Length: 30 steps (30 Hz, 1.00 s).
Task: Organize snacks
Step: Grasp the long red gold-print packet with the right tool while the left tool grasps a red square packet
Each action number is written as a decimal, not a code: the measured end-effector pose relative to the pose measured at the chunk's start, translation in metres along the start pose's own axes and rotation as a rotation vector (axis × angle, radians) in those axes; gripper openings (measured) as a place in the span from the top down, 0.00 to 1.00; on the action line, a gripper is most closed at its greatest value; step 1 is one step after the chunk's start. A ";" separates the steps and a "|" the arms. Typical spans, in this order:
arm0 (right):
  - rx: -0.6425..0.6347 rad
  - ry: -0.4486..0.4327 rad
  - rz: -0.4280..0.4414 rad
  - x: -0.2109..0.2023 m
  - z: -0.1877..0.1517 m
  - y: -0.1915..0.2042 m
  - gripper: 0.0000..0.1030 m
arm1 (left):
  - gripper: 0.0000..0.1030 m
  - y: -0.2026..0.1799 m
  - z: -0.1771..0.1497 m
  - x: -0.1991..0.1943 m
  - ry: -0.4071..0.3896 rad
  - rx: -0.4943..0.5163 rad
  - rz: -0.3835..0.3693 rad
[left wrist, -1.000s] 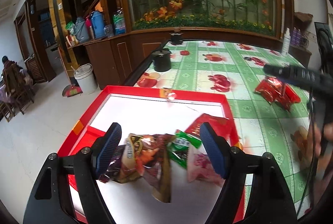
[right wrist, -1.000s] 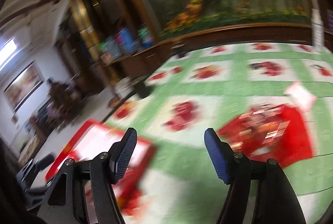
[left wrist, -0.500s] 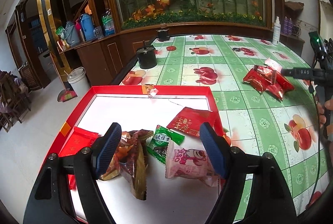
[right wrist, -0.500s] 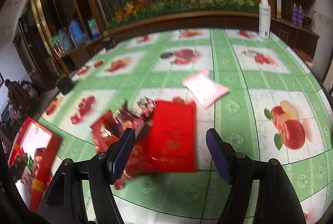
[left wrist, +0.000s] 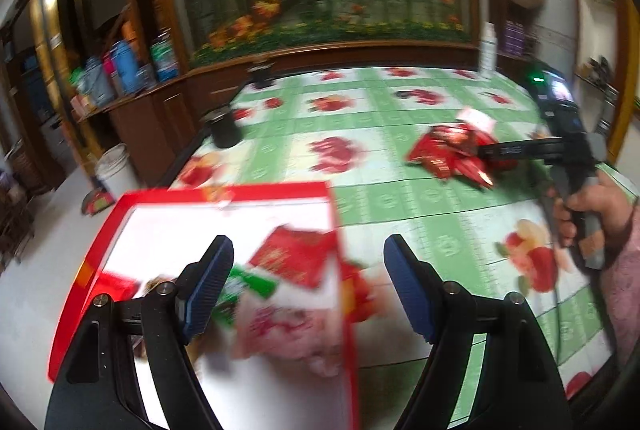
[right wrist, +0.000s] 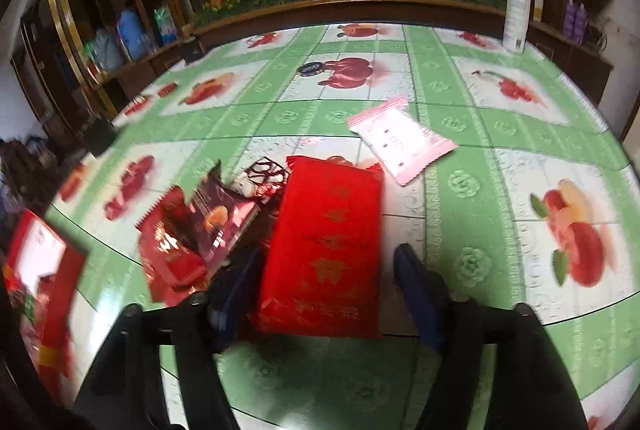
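The right gripper (right wrist: 324, 294) is seen angled down over the table, jaws closing around the near end of a flat red packet (right wrist: 326, 246); the packet sits between the fingers, but firm pad contact cannot be confirmed, since the left finger is blurred and a gap shows beside the right one. Just left of that packet a heap of dark red snack bags (right wrist: 192, 226) is found, touching or overlapping its edge. Ahead and slightly right, a pink wrapper (right wrist: 400, 142) lies apart from it. The left gripper (left wrist: 308, 290) is held wide with nothing between its fingers, hovering above the right edge of the red tray (left wrist: 92, 258). In the tray, below and ahead of those fingers, another red packet (left wrist: 296, 258), a green packet (left wrist: 248, 282) and a pink bag (left wrist: 288, 330) are seen, all motion-blurred. The right hand (left wrist: 588, 198) is visible off to the left gripper's right. Risk, judged: the packet is thin and lies flat, so the closing fingers may slide over it or crumple it without lifting. A neighbouring bag could be pinched along with it or dragged aside. If only the near end is caught, the packet may droop and snag the tray rim on transfer.
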State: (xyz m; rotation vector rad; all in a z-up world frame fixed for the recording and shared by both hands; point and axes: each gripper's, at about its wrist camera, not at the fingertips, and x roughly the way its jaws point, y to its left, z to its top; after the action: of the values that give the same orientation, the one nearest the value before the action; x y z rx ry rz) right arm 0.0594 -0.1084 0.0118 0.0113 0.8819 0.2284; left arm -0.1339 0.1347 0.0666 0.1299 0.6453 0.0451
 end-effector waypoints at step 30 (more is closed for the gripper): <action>0.043 0.080 -0.131 -0.004 0.008 -0.053 0.46 | 0.25 -0.171 0.073 0.137 0.191 0.533 -0.338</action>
State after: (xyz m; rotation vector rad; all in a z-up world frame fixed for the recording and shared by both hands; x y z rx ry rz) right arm 0.0737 -0.1602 0.0144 -0.0157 0.9635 0.0882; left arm 0.0194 -0.0309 0.0197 0.5328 0.8516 -0.4484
